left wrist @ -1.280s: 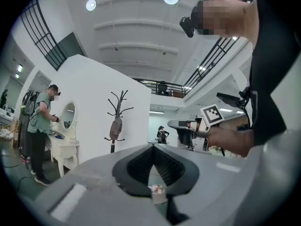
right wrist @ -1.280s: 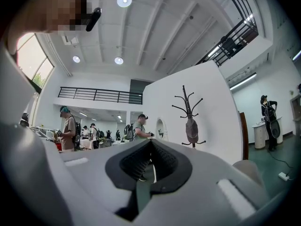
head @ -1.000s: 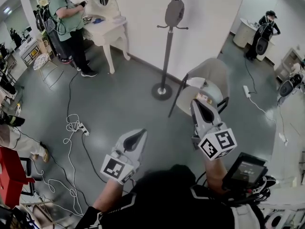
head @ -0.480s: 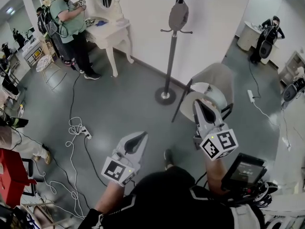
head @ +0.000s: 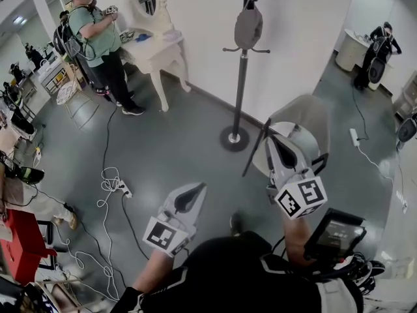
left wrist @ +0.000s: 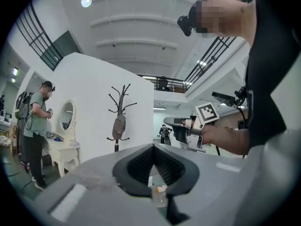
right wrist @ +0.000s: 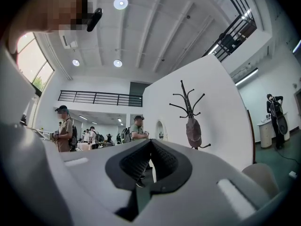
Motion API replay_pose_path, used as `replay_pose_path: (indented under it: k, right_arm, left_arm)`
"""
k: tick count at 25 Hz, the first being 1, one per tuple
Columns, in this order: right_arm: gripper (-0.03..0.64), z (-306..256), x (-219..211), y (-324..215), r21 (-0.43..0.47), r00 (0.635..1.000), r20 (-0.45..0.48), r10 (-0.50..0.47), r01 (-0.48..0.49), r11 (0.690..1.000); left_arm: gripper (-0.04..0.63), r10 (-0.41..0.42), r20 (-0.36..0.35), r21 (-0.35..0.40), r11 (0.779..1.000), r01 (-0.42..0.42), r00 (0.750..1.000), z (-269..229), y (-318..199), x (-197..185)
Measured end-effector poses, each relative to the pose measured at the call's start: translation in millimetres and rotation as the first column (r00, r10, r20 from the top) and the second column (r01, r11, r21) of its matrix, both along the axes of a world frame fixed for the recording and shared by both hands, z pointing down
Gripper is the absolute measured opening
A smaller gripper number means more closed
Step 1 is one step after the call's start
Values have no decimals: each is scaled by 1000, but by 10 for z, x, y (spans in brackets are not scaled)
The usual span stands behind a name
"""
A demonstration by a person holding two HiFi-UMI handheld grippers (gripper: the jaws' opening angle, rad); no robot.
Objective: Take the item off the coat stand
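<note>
A dark coat stand (head: 242,70) rises from a round base on the grey floor by the white wall. A grey item (head: 247,27) hangs from its upper hooks. Both grippers are held low in front of me, well short of the stand. My left gripper (head: 200,187) is shut with nothing in it. My right gripper (head: 268,139) is also shut and empty, to the right of the stand's base. The left gripper view shows the stand (left wrist: 117,126) and the hanging item (left wrist: 119,125) far beyond the closed left gripper (left wrist: 153,148). In the right gripper view the item (right wrist: 193,131) hangs beyond the closed right gripper (right wrist: 151,142).
A pale chair (head: 301,119) stands just right of the stand's base. A white dressing table (head: 155,46) with an oval mirror is at the back left, with a person (head: 98,41) beside it. Cables and a power strip (head: 121,187) lie on the floor at left. Another person (head: 377,52) stands far right.
I have stepped nearer to the coat stand, which now sits lower and further right in the head view. Both grippers stay shut and keep their pose.
</note>
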State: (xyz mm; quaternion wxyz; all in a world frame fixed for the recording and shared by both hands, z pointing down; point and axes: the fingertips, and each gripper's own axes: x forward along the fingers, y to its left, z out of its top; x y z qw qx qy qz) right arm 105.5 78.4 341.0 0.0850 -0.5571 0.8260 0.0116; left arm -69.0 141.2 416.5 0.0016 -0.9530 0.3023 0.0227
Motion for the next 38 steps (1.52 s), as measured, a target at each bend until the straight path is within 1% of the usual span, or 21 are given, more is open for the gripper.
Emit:
replay_pose_path:
  k: [5,10,13,16,19,21,23,25,30,33,38]
  right_arm:
    - [9,-24,161,-303,4,1000,1,-8,8,1000]
    - [9,-44,351,-585,5,1000,0,-20,20,1000]
    - [8,-9,471,-709,-2,1000,1,-29,29,1000]
    - [8,-24,599,-843,-1,999,4,-34,34,999]
    - [8,-22,713,-967,0,999,8,-44,44,999]
    - [9,-6,782,-1049,0,999,11,-51,51,999]
    - [9,7,844,-1136,-1,998,13,-58,58,998]
    - [9,22,903,-1213,-2,998,11,-66,66,998]
    - [8,16,993,-1333,-3,997,9,-83,83,997]
    - [8,2,995,-1438,-5,996,13,-89,89,996]
    - [8,5,967,-1611,5,996,2,-84,84,996]
  left_arm:
    - [-7,-14,-2,-18,1000,14,1000,-40,-308,174]
    - [-8,-9,9,2,1000,9,1000,-80,-584,393]
    - [-7,-13,3,-16,1000,13,1000,-72,-699,533]
    - [-6,3,11,8,1000,-3,1000,-94,-809,689]
    - [-6,-7,19,-28,1000,8,1000,-105,-905,834]
    - [-6,-19,20,-14,1000,19,1000,-106,-986,896]
    - [-6,-24,17,24,999,24,1000,-116,-1069,938]
    - [-6,-36,23,28,999,35,999,-106,-1136,969]
    - [-6,-88,-4,2,996,88,996,-102,-1258,963]
    - [-7,-123,-6,-16,992,123,992,-104,-1365,916]
    - [-8,-126,-7,-25,992,125,992,-75,-1538,867]
